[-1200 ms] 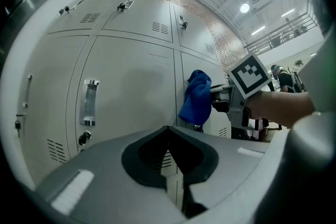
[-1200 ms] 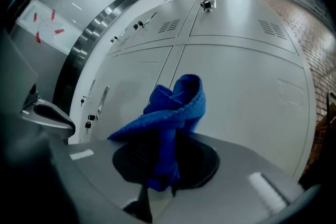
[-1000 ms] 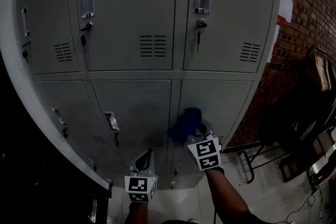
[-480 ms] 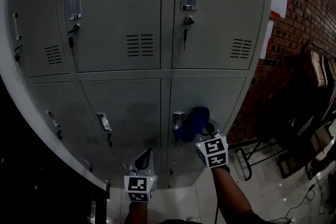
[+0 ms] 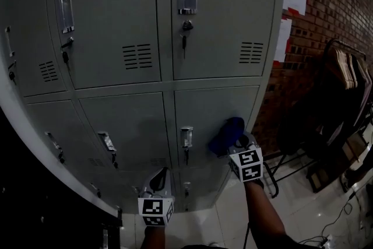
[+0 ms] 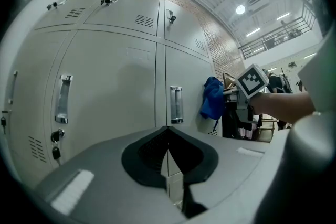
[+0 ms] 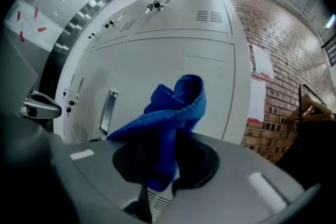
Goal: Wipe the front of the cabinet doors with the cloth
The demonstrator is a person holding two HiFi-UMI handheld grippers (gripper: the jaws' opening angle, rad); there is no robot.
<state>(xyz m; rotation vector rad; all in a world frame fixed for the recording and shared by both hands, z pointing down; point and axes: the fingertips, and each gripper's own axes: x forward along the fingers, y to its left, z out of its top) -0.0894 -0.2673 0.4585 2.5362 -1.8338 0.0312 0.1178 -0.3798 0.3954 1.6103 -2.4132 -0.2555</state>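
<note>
right gripper (image 5: 235, 143): clamped on the blue cloth (image 5: 227, 132); bunch stood up out of the jaws in the right gripper view.
left gripper (image 5: 159, 176): jaws together, nothing between them; hung low and near, well left of the cloth, off the cabinet.
cloth position: on the right part of the middle-row right door (image 5: 217, 107), near its right edge, right of the door handle (image 5: 186, 137).
contact: looked laid against the door face in the head view; firm pressure not confirmable.
change, cloth: sat over the door handle by the centre seam a second before; slid right across the door since, leaving the handle uncovered.
change, left gripper: none; kept the same low spot.
change, view: head swung right as well; more of the brick wall (image 5: 326, 14) came into frame.
meaning: read as one left-to-right stroke, nearly out of door width. Judged mid-task, wiping under way.
remaining: upper doors (image 5: 111, 26), left column and bottom row probably still to do; no wet trace or dirt visible, so coverage could not be verified.
next move: likely a reversal or a step up or down for the return pass.
risk: handle and the key (image 5: 186, 154) hanging under it could snag the cloth on a leftward pass.
</note>
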